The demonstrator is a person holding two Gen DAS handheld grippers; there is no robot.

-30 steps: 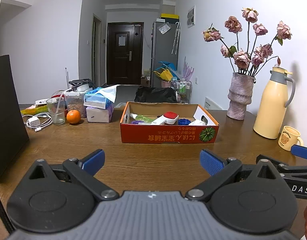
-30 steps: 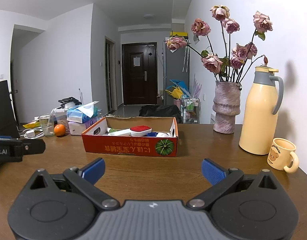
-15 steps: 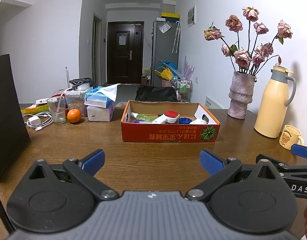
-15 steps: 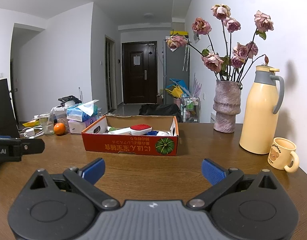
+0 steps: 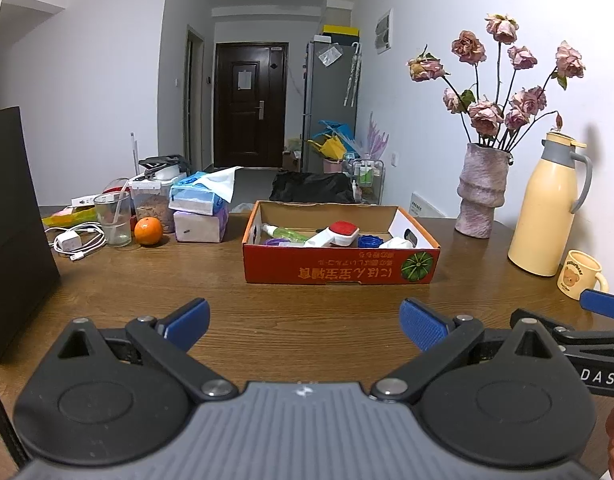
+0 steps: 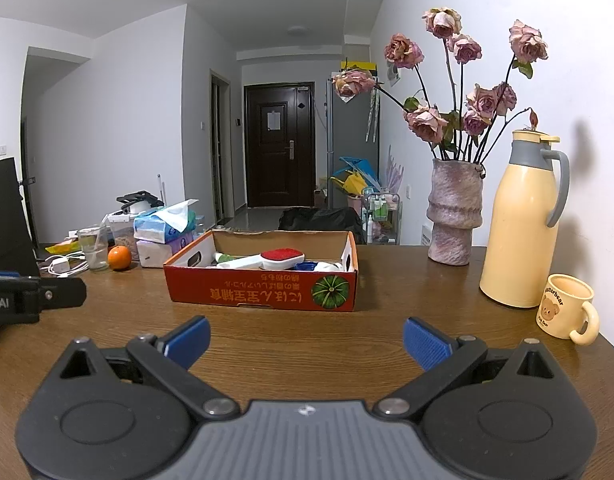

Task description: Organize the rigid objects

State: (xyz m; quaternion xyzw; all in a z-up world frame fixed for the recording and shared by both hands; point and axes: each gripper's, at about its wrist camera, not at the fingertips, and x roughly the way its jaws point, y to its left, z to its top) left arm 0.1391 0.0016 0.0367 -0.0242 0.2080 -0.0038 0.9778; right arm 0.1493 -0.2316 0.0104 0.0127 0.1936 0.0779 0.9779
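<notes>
A red cardboard box (image 5: pixel 341 270) (image 6: pixel 263 294) sits mid-table. In it lie a white brush with a red pad (image 5: pixel 333 234) (image 6: pixel 267 259), a green bottle (image 5: pixel 285 233), a blue cap (image 5: pixel 369 241) and a white item (image 5: pixel 397 243). My left gripper (image 5: pixel 305 322) is open and empty, held over bare wood well short of the box. My right gripper (image 6: pixel 305 342) is open and empty, likewise short of the box. Each gripper's side shows in the other's view.
A vase of dried roses (image 6: pixel 455 216), a yellow thermos (image 6: pixel 521 224) and a bear mug (image 6: pixel 567 312) stand at the right. An orange (image 5: pixel 148 231), a glass (image 5: pixel 113 219), tissue packs (image 5: pixel 201 212), a white charger cable (image 5: pixel 75 242) and a black panel (image 5: pixel 11 232) are at the left.
Both grippers have drawn back slightly from the box and stay open. Nothing on the table has moved.
</notes>
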